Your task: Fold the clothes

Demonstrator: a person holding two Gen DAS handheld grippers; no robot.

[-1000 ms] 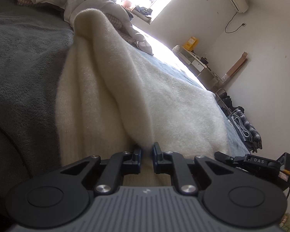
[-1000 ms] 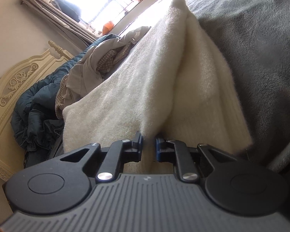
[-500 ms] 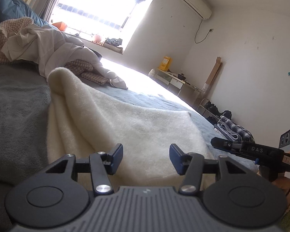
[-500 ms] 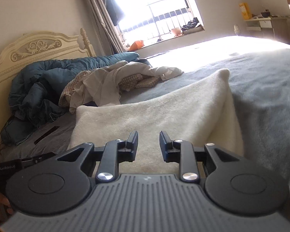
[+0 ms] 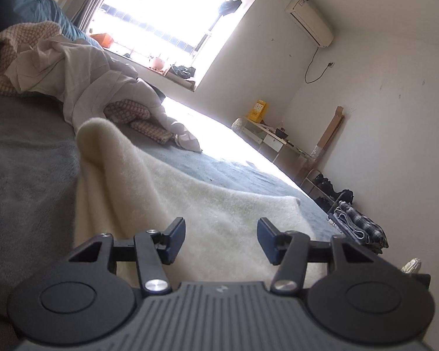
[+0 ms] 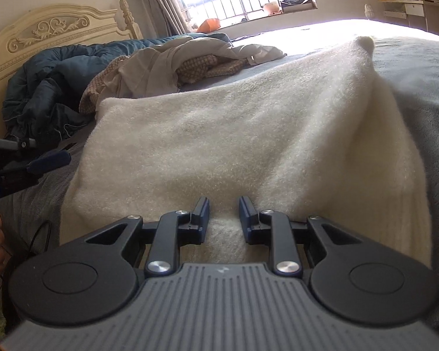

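Cream fleece garment (image 6: 248, 134) lies folded over on grey plush bedspread (image 5: 20, 175), its folded corner peaking at 1 o'clock in the right wrist view.

Left gripper (image 5: 221, 238): jaws spread wide, released, nothing between them; garment (image 5: 190, 204) beneath and ahead.

Right gripper (image 6: 224, 218): jaws parted, narrower gap, holding nothing; fleece just ahead.

Heap of beige and checked clothes (image 6: 172, 67) at 11 o'clock beyond the garment, dark blue quilt (image 6: 44, 87) against the carved cream headboard (image 6: 49, 29).
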